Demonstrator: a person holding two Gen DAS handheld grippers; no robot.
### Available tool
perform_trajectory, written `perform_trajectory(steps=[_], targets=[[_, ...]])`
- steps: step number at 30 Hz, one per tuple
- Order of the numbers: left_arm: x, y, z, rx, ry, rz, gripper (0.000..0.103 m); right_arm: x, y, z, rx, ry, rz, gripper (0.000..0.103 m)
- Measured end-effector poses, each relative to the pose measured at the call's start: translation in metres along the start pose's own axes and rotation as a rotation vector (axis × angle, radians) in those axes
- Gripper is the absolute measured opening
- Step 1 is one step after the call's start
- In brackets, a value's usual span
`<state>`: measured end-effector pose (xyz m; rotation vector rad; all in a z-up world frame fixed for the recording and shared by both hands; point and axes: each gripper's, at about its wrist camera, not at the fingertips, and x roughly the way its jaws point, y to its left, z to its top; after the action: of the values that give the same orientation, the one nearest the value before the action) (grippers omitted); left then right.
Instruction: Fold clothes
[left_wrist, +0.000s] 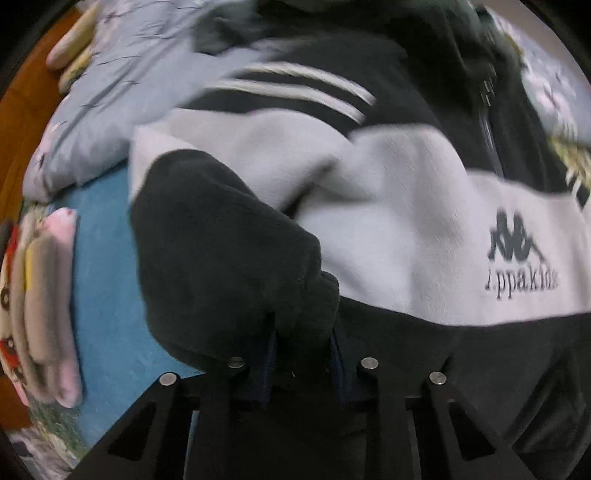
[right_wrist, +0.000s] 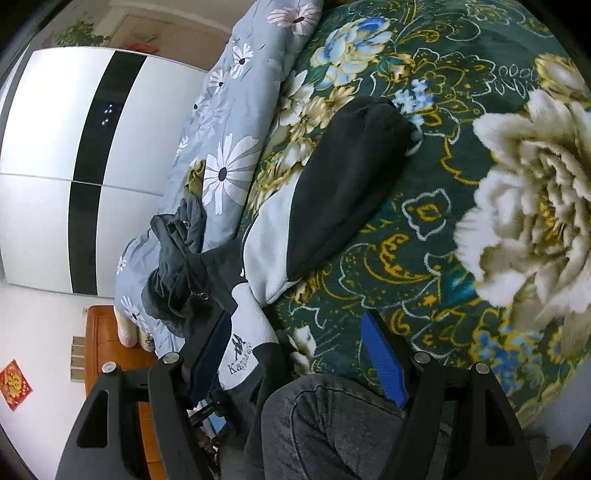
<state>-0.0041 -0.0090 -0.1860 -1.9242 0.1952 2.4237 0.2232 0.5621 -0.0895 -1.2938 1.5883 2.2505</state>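
We have the left gripper (left_wrist: 303, 354) pinching the black sleeve cuff (left_wrist: 229, 258) of the Kappa fleece jacket (left_wrist: 406, 206). Our right gripper (right_wrist: 295, 354) is spread wide over the floral blanket (right_wrist: 461, 240), where the other sleeve (right_wrist: 343, 184) lies, cuff pointing away up-right.

A home bedroom: floral blanket (right_wrist: 424, 236) and quilt (right_wrist: 229, 122) on a bed, wardrobe (right_wrist: 48, 147) alongside

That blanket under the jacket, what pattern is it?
Dark green blanket with big cream, blue and gold flowers, seen best from the right wrist camera.
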Motion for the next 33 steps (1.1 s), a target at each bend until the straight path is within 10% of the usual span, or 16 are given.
perform_trajectory(steps=[9, 22, 26, 33], targets=[[-0.073, 0.145, -0.001, -0.276, -0.238, 0.018, 0.024, 0.019, 0.035, -0.002, -0.063, 0.043, -0.007, 0.074], [-0.081, 0.246, 0.009, -0.436, -0.26, 0.123, 0.023, 0.042, 0.068, -0.009, -0.106, 0.089, -0.015, 0.074], [-0.108, 0.229, 0.012, -0.455, -0.335, -0.107, 0.023, 0.048, 0.069, -0.009, -0.103, 0.1, -0.004, 0.074], [-0.189, 0.113, 0.05, -0.198, -0.509, -0.425, 0.023, 0.068, 0.058, -0.01, -0.079, 0.147, 0.04, 0.074]])
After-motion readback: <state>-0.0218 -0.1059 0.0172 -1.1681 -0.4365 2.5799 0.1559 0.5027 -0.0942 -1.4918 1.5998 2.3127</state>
